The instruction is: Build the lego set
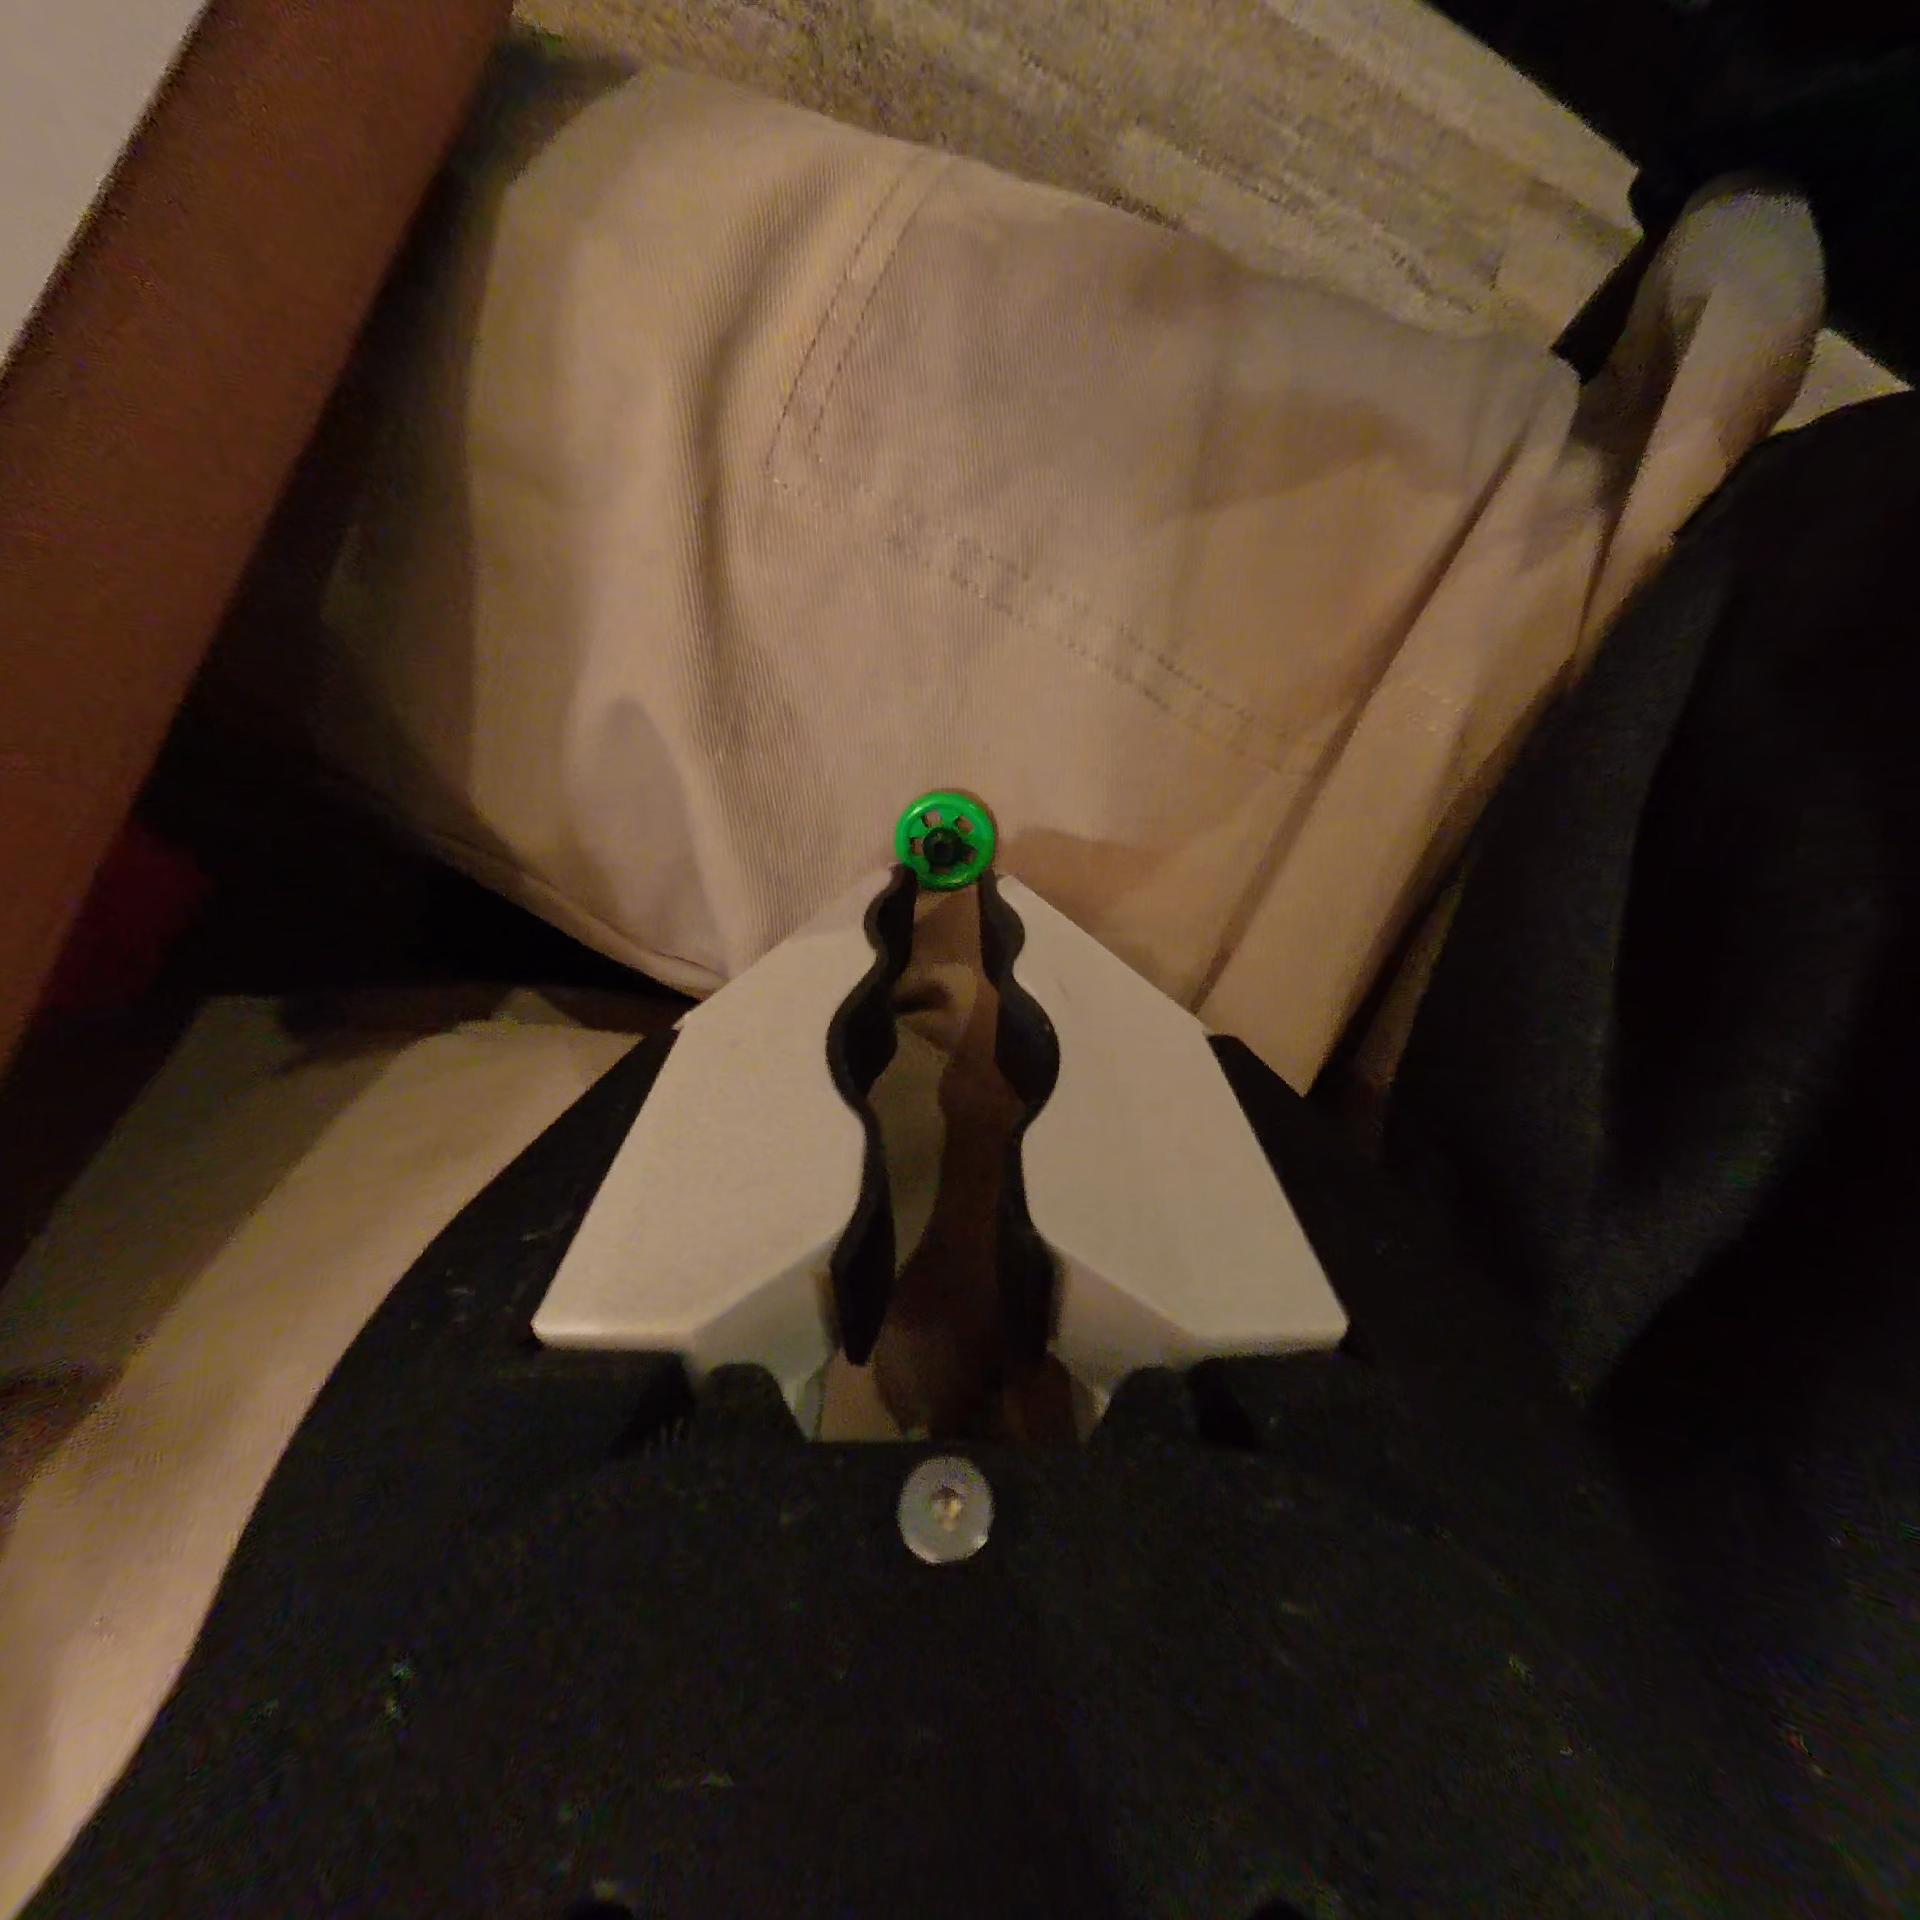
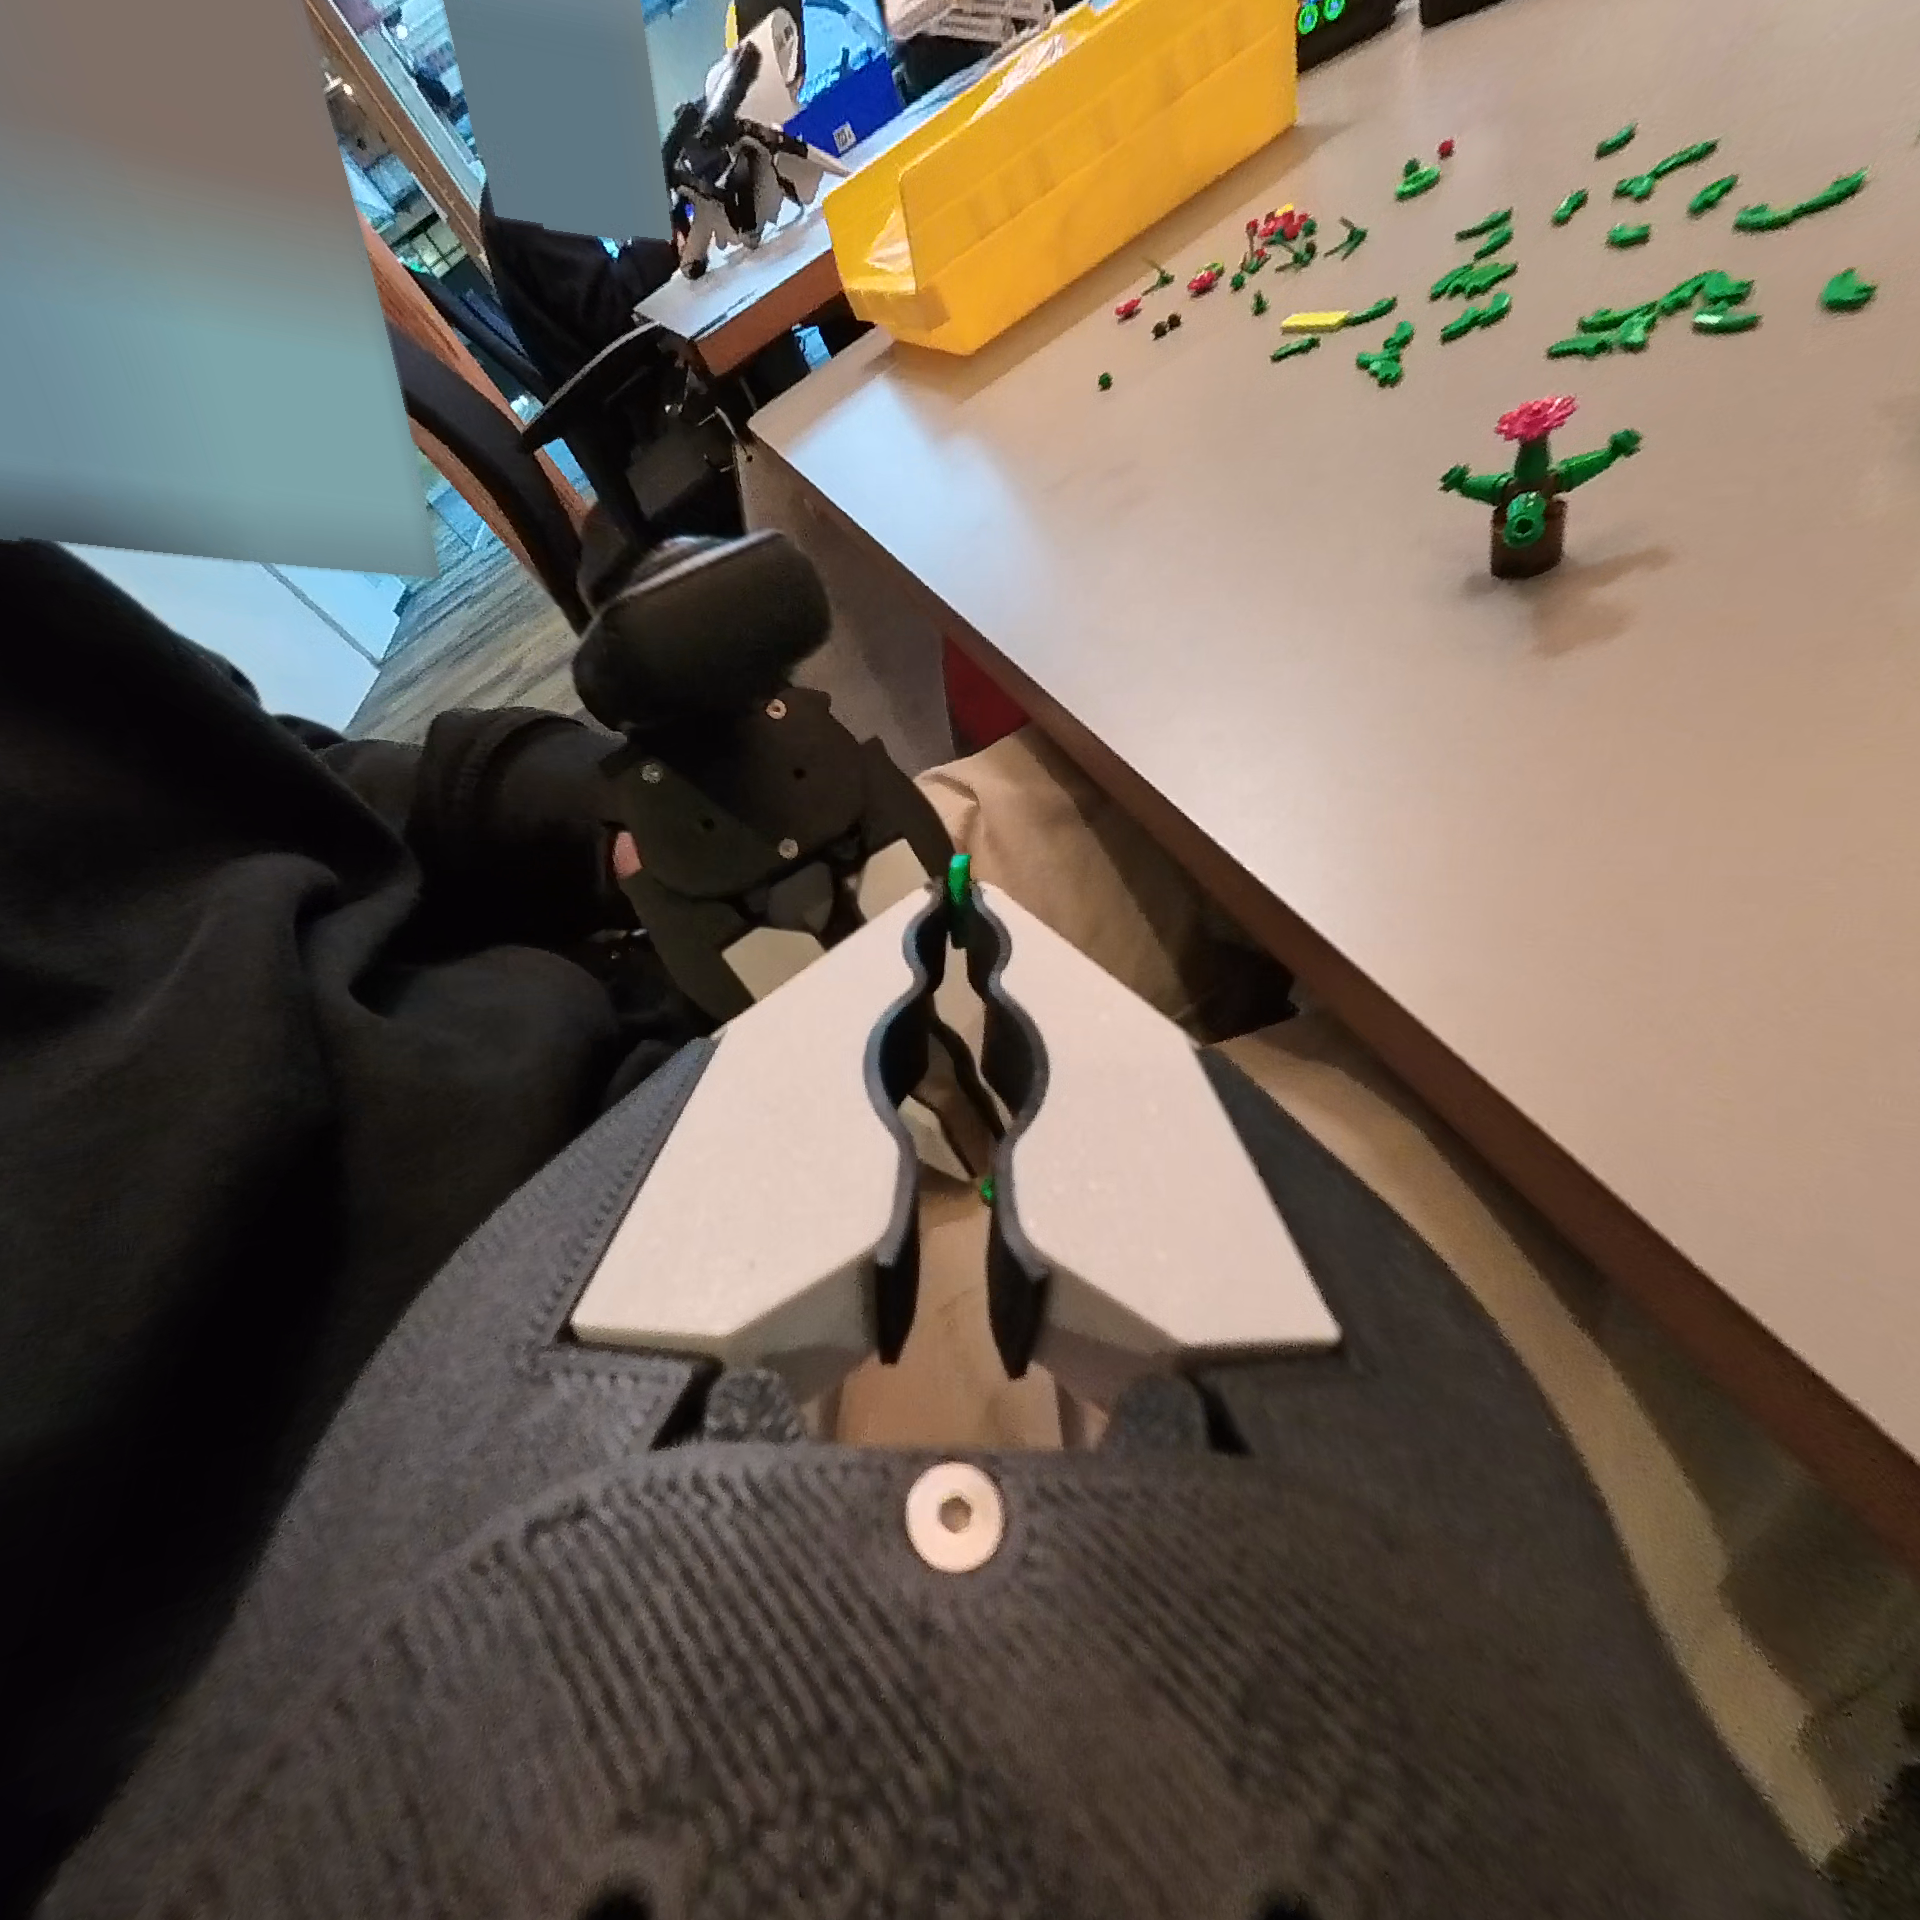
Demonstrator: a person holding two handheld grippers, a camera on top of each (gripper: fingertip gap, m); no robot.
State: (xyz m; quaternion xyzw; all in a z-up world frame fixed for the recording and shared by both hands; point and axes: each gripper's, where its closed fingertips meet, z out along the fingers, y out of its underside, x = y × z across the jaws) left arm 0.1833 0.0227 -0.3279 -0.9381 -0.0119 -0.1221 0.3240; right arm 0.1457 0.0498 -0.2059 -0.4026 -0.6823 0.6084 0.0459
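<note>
Grippers are held below the counter [image 2: 1351, 831] edge: left gripper [image 1: 943, 883] is clenched on a green ring [image 1: 943, 840], right gripper [image 2: 961, 914] on a green piece [image 2: 958, 891], probably for joining.

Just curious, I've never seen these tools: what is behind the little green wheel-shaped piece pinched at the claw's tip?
Behind the green ring piece held by the left claw lies beige fabric with stitched seams. What is under that fabric cannot be seen.

Yellow bin [image 2: 1070, 166] on brown table [image 2: 1351, 831], black office chair [image 2: 499, 457], beige trousers [image 1: 935, 468]
</note>
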